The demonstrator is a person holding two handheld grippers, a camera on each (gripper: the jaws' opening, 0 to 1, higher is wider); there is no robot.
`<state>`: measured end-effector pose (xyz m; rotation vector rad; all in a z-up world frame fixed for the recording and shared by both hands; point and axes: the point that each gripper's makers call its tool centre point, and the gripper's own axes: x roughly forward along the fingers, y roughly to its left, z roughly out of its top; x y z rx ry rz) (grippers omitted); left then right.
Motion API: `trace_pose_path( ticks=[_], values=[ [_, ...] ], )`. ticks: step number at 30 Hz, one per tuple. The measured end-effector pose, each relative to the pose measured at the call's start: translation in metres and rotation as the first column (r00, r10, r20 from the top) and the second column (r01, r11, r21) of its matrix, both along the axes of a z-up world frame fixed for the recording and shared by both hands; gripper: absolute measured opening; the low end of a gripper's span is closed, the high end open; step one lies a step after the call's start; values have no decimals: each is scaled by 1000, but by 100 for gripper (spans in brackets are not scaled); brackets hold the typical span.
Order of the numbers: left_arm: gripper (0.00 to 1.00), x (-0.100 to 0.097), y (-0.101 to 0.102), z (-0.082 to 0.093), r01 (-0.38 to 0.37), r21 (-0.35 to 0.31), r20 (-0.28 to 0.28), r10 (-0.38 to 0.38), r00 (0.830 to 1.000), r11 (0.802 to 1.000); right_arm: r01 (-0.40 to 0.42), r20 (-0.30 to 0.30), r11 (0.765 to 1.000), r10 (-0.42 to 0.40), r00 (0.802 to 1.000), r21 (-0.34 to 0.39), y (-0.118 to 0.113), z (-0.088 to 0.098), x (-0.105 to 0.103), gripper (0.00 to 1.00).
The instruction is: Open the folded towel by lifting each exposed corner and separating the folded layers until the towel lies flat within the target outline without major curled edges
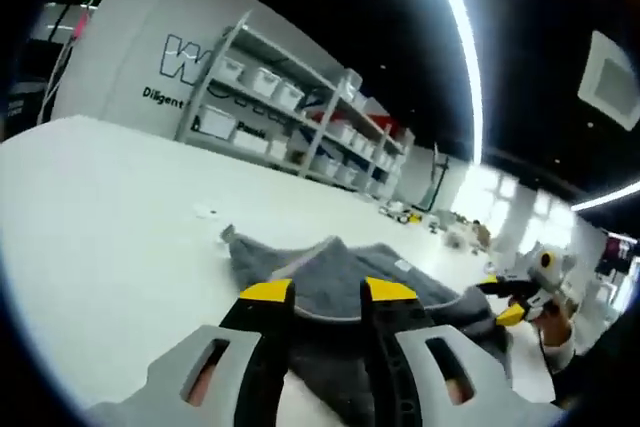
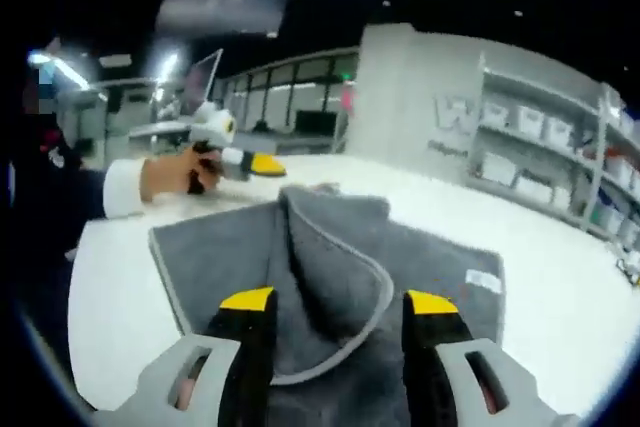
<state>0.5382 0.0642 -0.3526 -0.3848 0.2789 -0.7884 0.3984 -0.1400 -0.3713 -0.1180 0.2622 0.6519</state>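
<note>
In the left gripper view, the left gripper (image 1: 328, 293), grey-bodied with black jaws tipped yellow, has its jaws spread apart, and the grey terry towel with a pale bound edge (image 1: 350, 277) lies on the white table (image 1: 100, 237) just ahead of and under those tips; a fold of it rises between the jaws, but whether either jaw touches the cloth cannot be told. Beyond the towel and off to the right, the right gripper (image 1: 515, 299) appears, gripped by a hand (image 1: 553, 322) with a white cuff. In the right gripper view that gripper's (image 2: 338, 300) jaws also stand wide apart, with a curled, raised flap of the towel (image 2: 330, 267) lying between them, not visibly pinched. Past the towel to the left, the left gripper (image 2: 262, 164) hangs over the table's (image 2: 560, 287) far edge, held by a hand (image 2: 172, 174). Far ahead stands metal shelving (image 1: 290, 112) carrying white lidded bins (image 1: 262, 82); their contents are hidden.
</note>
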Motion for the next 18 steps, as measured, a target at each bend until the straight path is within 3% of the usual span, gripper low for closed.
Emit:
trace_pose_path(
  ticks=[3,5,8,10,12,13,18],
  values=[
    [31,1,-6,-2,16,-7,-25,-16,1000,1000,0,-44,996,4,999,91,-7,0,5,50],
    [36,-10,-17,-4,25,-17,-40,-26,999,1000,-10,-35,987,16,999,160,-8,6,8,47],
    [40,-1,-19,-7,22,-50,-86,-26,996,999,-14,-99,970,39,994,241,-7,4,10,45],
    [40,0,-18,-9,11,-59,-100,-16,995,998,-22,-95,970,46,994,243,-6,2,12,35],
    [38,1,-18,-12,7,-61,-110,-14,994,998,-73,-93,976,94,991,205,1,0,6,13],
    [36,1,-18,-13,7,-58,-113,-13,994,998,-118,-52,979,129,990,168,7,3,3,0],
    [31,-1,-18,-22,11,-27,-129,-15,991,1000,-210,28,977,209,977,25,27,12,-12,0]
  ],
)
